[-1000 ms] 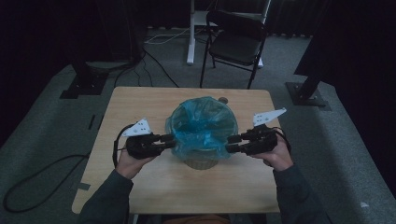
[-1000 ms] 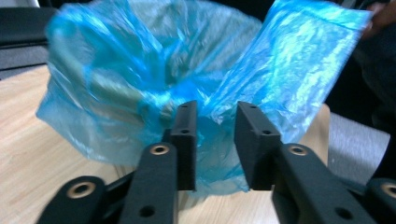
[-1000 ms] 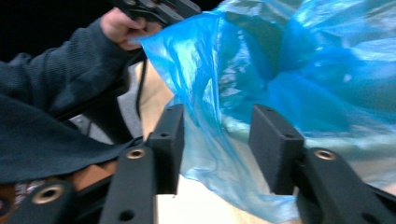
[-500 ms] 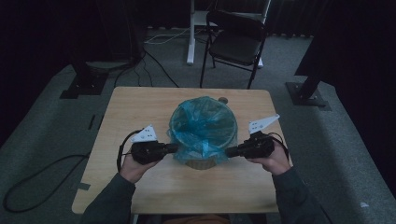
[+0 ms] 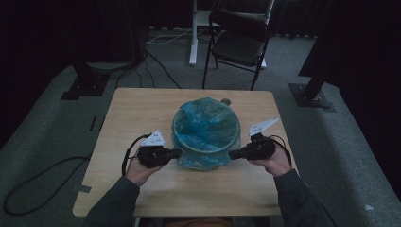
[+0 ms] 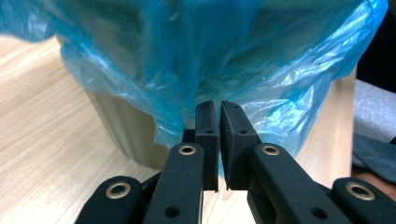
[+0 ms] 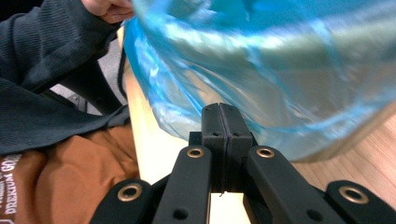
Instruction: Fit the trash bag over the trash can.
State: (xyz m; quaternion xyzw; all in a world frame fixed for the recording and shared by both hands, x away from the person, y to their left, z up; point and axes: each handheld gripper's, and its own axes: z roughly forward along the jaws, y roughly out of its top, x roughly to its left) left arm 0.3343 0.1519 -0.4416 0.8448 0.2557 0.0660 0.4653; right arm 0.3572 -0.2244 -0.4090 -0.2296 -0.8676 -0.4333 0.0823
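A beige bin (image 6: 126,135) lined with a blue plastic bag (image 5: 205,125) stands mid-table. The bag's loose edge is folded over the rim and hangs down the outside. My left gripper (image 5: 178,152) is at the bin's left side, low on the wall. In the left gripper view its jaws (image 6: 218,109) have just been closing and now stand nearly together on the bag's hanging film. My right gripper (image 5: 231,154) is at the bin's right side at the same height. Its jaws (image 7: 219,109) are fully shut at the hem of the bag (image 7: 261,70).
The wooden table (image 5: 142,109) has a small round object (image 5: 226,101) behind the bin. A black folding chair (image 5: 239,42) and stand bases are on the floor beyond. A cable (image 5: 42,175) trails at the left. The person's sleeve (image 7: 46,60) and orange top (image 7: 70,177) are close to the near edge.
Both grippers have sunk from rim height to lower on the bin's sides. The bag's overhang has come down with them.
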